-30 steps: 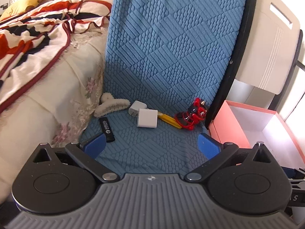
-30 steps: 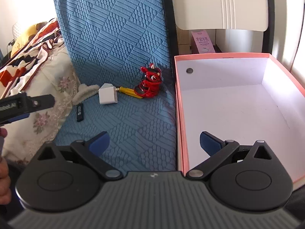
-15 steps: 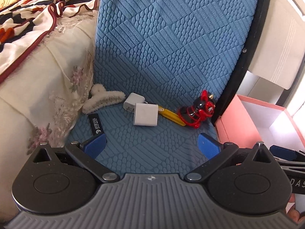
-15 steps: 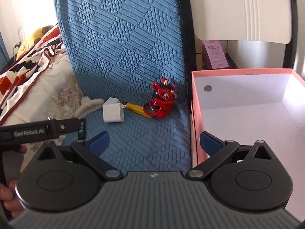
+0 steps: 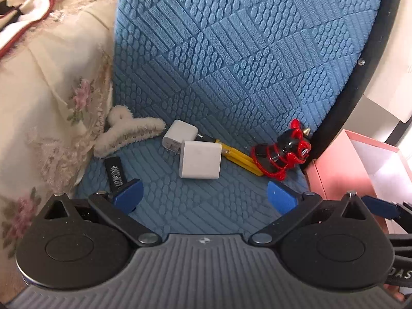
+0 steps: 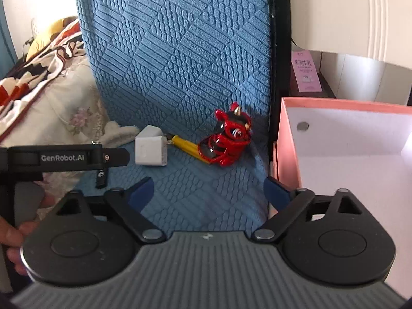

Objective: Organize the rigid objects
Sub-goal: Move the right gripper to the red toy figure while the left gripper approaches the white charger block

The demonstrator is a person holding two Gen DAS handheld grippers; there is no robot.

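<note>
Closer now, my left tongs point(image 5: 203, 195) hang wide above the quilted blue cushion point(image 5: 231, 64), the square white charger point(image 5: 200, 159) just ahead. My right tongs point(image 6: 209, 189) gape empty beside the pink cardboard box point(image 6: 285, 139), "GenRobot.AI" legible on the other tool.

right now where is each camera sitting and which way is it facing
Left wrist: on the left tool, low over the blue seat cushion, facing the white charger; its own open fingers show.
Right wrist: on the right tool, facing the red toy and pink box; the left tool's body and a hand show.
Shared: charger, red toy, yellow item, box.
</note>
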